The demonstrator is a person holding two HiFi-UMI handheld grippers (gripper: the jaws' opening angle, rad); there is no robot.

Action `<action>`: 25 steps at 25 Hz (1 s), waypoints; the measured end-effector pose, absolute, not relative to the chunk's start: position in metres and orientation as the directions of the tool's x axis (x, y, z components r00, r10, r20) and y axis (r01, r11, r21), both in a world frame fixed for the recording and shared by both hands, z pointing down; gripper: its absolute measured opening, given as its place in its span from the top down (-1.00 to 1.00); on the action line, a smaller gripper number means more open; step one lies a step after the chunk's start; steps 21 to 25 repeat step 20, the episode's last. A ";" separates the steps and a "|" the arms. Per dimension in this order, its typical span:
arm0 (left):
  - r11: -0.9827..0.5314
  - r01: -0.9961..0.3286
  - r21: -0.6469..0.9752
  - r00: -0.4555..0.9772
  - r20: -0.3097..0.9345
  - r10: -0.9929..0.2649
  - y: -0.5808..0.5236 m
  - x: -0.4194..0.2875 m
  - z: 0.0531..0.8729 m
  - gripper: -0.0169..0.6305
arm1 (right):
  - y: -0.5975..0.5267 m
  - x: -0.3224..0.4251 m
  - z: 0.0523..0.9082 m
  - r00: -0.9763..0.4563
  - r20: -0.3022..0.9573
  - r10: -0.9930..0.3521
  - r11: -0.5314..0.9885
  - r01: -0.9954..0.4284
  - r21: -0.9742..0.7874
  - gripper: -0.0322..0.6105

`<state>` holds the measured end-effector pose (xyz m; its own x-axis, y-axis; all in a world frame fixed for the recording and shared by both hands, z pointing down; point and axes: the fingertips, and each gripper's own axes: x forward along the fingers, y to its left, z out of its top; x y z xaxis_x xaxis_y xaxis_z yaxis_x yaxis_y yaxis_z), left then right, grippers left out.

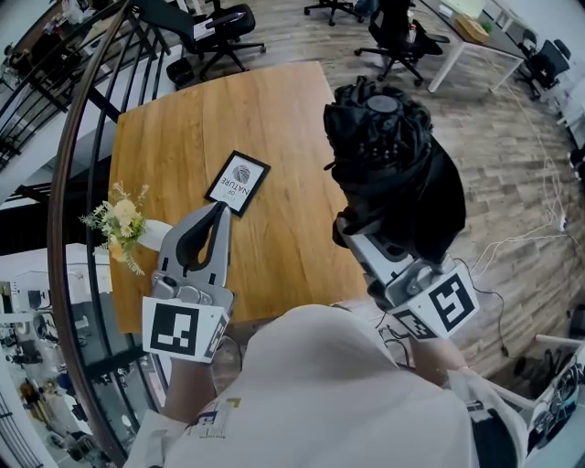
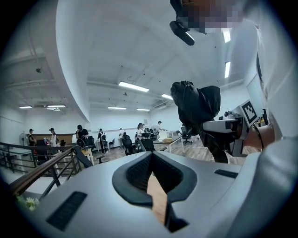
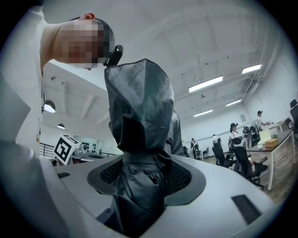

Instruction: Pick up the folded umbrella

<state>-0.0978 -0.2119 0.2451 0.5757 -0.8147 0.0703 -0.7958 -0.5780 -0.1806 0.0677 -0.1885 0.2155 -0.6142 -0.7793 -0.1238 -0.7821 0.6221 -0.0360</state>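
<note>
The folded black umbrella (image 1: 388, 155) stands upright in the air over the right edge of the wooden table (image 1: 274, 110). My right gripper (image 1: 364, 234) is shut on its lower part. In the right gripper view its wrinkled black cloth (image 3: 139, 116) fills the space between the jaws of the right gripper (image 3: 142, 179). My left gripper (image 1: 218, 210) hovers low over the table's front left, its fingertips together with nothing in them. From the left gripper (image 2: 156, 186) I see the umbrella (image 2: 193, 104) held up at the right.
A small framed card (image 1: 238, 182) lies just beyond the left fingertips. A vase of pale flowers (image 1: 123, 224) stands at the table's left edge, beside a curved black railing (image 1: 69, 183). Office chairs (image 1: 219, 27) and a white desk (image 1: 466, 37) stand farther off.
</note>
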 end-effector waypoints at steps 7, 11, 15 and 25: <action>-0.577 -0.798 -0.175 0.572 0.085 -0.816 -0.210 -0.097 0.249 0.90 | -0.190 0.070 0.219 -0.616 -0.100 -0.781 0.622 -0.782 -0.042 0.07; -0.575 -0.799 -0.177 0.570 0.083 -0.818 -0.207 -0.098 0.249 0.90 | -0.188 0.070 0.219 -0.613 -0.100 -0.783 0.619 -0.784 -0.041 0.07; -0.576 -0.797 -0.179 0.571 0.084 -0.817 -0.205 -0.097 0.251 0.90 | -0.187 0.070 0.219 -0.614 -0.104 -0.782 0.620 -0.784 -0.037 0.07; -0.580 -0.795 -0.179 0.573 0.093 -0.814 -0.203 -0.098 0.252 0.90 | -0.184 0.068 0.217 -0.615 -0.103 -0.781 0.622 -0.782 -0.045 0.07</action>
